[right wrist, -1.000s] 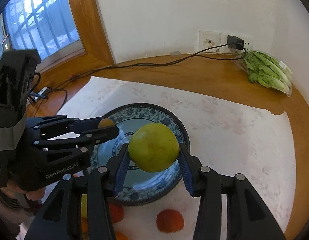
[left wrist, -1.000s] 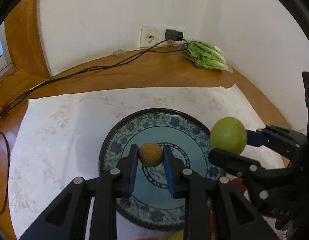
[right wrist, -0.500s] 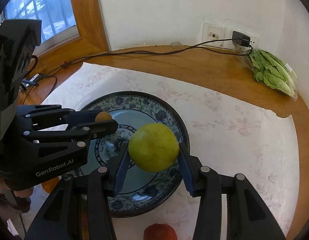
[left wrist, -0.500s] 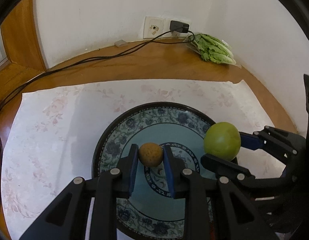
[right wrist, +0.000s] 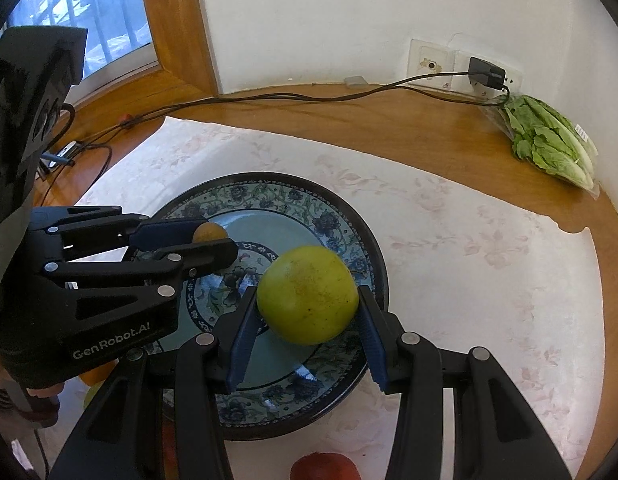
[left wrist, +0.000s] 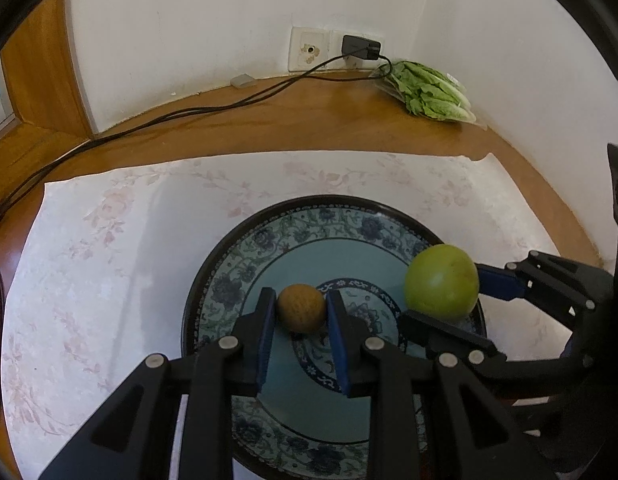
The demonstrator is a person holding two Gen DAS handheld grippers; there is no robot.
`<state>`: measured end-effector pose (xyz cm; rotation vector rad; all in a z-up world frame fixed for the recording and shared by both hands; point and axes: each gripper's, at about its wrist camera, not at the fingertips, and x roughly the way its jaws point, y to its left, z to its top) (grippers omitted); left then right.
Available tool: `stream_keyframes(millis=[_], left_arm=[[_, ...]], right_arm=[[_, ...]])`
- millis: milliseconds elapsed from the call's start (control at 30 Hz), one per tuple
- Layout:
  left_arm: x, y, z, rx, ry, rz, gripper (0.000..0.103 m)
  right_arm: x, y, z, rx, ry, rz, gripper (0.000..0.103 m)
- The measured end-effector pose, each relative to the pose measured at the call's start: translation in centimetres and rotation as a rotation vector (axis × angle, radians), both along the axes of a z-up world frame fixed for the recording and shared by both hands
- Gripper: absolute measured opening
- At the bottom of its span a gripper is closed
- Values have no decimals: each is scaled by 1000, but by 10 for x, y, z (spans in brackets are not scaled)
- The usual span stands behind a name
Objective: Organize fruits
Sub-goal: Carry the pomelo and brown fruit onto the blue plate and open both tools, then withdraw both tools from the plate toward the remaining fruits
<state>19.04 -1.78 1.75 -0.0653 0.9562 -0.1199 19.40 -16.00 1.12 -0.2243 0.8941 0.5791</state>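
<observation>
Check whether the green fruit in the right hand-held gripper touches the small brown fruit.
Apart. The left wrist view shows bare plate between the green fruit and the small brown fruit.

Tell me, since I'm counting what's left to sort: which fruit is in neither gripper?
The red fruit at the bottom edge of the right wrist view, lying on the cloth off the plate. The green and brown fruits are both gripped.
</observation>
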Motion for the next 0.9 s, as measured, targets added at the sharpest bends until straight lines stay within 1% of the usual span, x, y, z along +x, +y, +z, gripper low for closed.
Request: stream_keyframes(millis=[67, 133, 200, 300, 333, 433, 467, 667, 767, 900], left_arm=[[-1, -1, 0, 10, 1, -1, 28], [-1, 0, 1, 23, 3, 10, 36], [-2, 2, 2, 22, 3, 23, 45], [-4, 7, 5, 1, 11, 35, 52], [-5, 7, 6, -2, 12, 34, 53], [-10, 7, 11, 11, 3, 29, 60], [-13, 6, 13, 14, -3, 26, 63], [-27, 3, 23, 23, -6, 20, 66], [-35, 1, 26, 32, -2, 15, 68], [-48, -1, 30, 25, -6, 20, 68]], right_arm=[[0, 0, 0, -2, 5, 5, 48], [0, 0, 0, -4, 11, 6, 48], [0, -1, 1, 5, 25, 1, 49], [-2, -4, 4, 18, 20, -11, 55], [-3, -5, 6, 22, 14, -13, 58], [-7, -9, 13, 39, 0, -17, 67], [-10, -10, 16, 49, -2, -15, 68], [-27, -11, 27, 65, -16, -3, 68], [-36, -12, 29, 50, -5, -12, 68], [-44, -17, 31, 66, 14, -23, 68]])
